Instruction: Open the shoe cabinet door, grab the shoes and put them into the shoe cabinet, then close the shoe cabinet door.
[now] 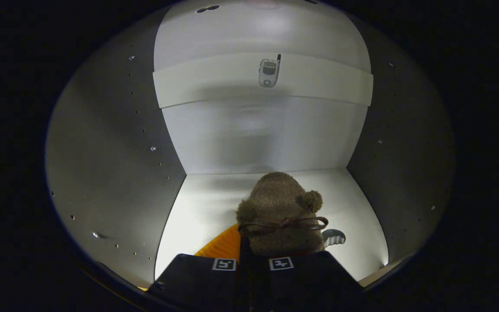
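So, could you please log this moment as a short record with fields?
setting: inside the shoe cabinet, door open
shoe: fuzzy brown slipper with bow, over the cabinet floor
claw: claw closed on the slipper's rear
shelf: white shelf above, small flip phone on it
stage: slipper in the cabinet, not yet released

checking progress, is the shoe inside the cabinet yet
Inside: the shoe sits on the cabinet floor between the side walls, gripper shut on it.

Well beyond the fingers, 1 small flip phone [269,72] lies on the pale upper shelf [215,84], antenna pointing away.
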Available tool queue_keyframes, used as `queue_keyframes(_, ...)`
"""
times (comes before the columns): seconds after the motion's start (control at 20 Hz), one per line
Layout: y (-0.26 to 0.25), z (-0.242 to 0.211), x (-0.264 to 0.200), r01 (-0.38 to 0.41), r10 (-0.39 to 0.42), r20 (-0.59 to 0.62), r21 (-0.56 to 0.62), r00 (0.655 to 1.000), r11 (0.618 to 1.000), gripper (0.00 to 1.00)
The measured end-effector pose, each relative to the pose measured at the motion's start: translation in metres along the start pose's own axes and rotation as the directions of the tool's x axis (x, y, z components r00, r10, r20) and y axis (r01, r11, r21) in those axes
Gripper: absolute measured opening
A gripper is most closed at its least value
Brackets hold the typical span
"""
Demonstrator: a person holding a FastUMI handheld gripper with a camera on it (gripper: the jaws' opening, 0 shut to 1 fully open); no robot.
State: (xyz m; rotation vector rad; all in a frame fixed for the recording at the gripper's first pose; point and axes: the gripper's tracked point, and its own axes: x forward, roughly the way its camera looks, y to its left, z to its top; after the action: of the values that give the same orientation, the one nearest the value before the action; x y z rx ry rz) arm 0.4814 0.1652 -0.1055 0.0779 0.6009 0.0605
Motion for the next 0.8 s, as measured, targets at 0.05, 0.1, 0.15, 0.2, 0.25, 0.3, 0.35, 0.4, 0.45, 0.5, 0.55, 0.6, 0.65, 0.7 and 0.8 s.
queue_keyframes(0.05, 0.002, -0.003, -0.002, -0.003, 0.003, -0.008, -0.005, 1.0, 1.0, 0.17)
queue_keyframes(0.1, 0.003, -0.006, -0.002, -0.007, 0.007, -0.021, -0.01, 1.0, 1.0, 0.19)
queue_keyframes(0.15, 0.004, -0.007, -0.005, -0.013, 0.013, -0.028, -0.007, 1.0, 1.0, 0.24)
queue_keyframes(0.2, 0.005, -0.008, -0.007, -0.022, 0.022, -0.037, 0.004, 0.999, 1.0, 0.32)
queue_keyframes(0.25, 0.006, -0.009, -0.011, -0.027, 0.028, -0.047, 0.015, 0.999, 1.0, 0.39)
queue_keyframes(0.3, 0.005, -0.01, -0.015, -0.031, 0.032, -0.055, 0.023, 0.998, 0.999, 0.45)
queue_keyframes(0.35, 0.002, -0.011, -0.02, -0.034, 0.036, -0.063, 0.025, 0.997, 0.999, 0.52)
queue_keyframes(0.4, 0.0, -0.012, -0.024, -0.039, 0.041, -0.068, 0.023, 0.997, 0.999, 0.57)
queue_keyframes(0.45, -0.002, -0.011, -0.029, -0.043, 0.045, -0.064, 0.023, 0.997, 0.999, 0.63)
queue_keyframes(0.5, -0.003, -0.009, -0.036, -0.051, 0.053, -0.056, 0.025, 0.997, 0.998, 0.63)
queue_keyframes(0.55, -0.003, -0.007, -0.043, -0.061, 0.062, -0.048, 0.029, 0.997, 0.998, 0.67)
queue_keyframes(0.6, -0.002, -0.006, -0.051, -0.079, 0.08, -0.042, 0.035, 0.996, 0.996, 0.72)
queue_keyframes(0.65, 0.0, -0.005, -0.059, -0.095, 0.097, -0.037, 0.037, 0.995, 0.995, 0.76)
queue_keyframes(0.7, 0.0, -0.004, -0.068, -0.105, 0.106, -0.026, 0.034, 0.994, 0.994, 0.82)
queue_keyframes(0.8, -0.005, 0.003, -0.087, -0.103, 0.103, 0.019, 0.017, 0.995, 0.995, 0.98)
